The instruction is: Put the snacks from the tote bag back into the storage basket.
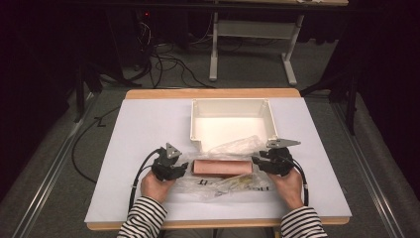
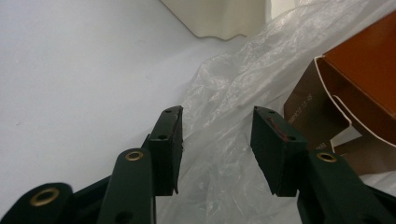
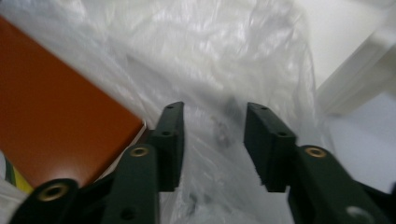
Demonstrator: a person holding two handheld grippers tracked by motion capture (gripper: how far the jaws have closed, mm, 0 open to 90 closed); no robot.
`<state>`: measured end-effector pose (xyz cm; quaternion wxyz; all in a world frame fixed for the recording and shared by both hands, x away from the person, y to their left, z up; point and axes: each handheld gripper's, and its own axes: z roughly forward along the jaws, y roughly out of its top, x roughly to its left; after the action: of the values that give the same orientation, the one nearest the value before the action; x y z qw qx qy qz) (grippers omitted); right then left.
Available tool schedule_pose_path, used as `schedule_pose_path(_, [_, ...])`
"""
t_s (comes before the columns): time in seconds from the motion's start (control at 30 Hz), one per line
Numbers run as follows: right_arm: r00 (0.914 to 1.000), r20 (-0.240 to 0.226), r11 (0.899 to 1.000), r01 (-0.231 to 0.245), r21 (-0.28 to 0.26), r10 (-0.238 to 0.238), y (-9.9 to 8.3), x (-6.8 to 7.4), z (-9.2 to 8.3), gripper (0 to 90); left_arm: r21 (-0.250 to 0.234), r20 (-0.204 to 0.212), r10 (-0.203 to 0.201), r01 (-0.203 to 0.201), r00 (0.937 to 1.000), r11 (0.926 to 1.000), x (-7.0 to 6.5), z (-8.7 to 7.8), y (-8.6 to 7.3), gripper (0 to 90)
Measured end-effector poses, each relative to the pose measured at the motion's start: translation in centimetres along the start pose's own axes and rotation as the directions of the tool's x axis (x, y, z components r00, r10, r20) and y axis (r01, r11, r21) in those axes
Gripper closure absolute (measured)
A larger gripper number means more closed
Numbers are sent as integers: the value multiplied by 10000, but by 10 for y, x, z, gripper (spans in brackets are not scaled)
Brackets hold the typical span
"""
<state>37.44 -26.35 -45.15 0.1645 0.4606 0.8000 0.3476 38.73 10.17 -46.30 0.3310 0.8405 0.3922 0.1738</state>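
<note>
A long orange-brown carton (image 1: 223, 167) lies across the white table among crumpled clear plastic bags (image 1: 233, 148). My left gripper (image 1: 184, 168) is at the carton's left end and my right gripper (image 1: 255, 161) at its right end. In the left gripper view the jaws (image 2: 217, 112) stand apart over the clear plastic (image 2: 233, 79), with the carton's open end flap (image 2: 327, 107) just to the right. In the right gripper view the jaws (image 3: 212, 105) also stand apart, with plastic film (image 3: 201, 56) between them and the carton (image 3: 51, 116) to the left. No pad presses on anything.
A white rectangular tray (image 1: 271, 119) stands behind the carton at the table's middle back; its corner appears as tray (image 2: 219, 18) and tray (image 3: 364, 70). A printed bag (image 1: 233, 184) lies in front of the carton. Bare tabletop (image 1: 138, 129) stretches to the left.
</note>
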Motion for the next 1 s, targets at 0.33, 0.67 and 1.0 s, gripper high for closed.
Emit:
schedule_pose_path(0.33, [9827,1089,9886,1466,343,-1495,-36,12,-4,761,-9,-47,-43,43,10000,10000,-1,4,-14,545])
schedule_pose_path(0.67, [9898,1307,9981,592,-191,-562,-57,6,-18,754,-602,-182,14,-25,9998,9982,11,0,-28,484])
schedule_pose_path(1.0, [9925,1197,9997,227,2,-225,-62,4,-27,714,-764,-37,-97,94,9999,9970,20,2,-30,434])
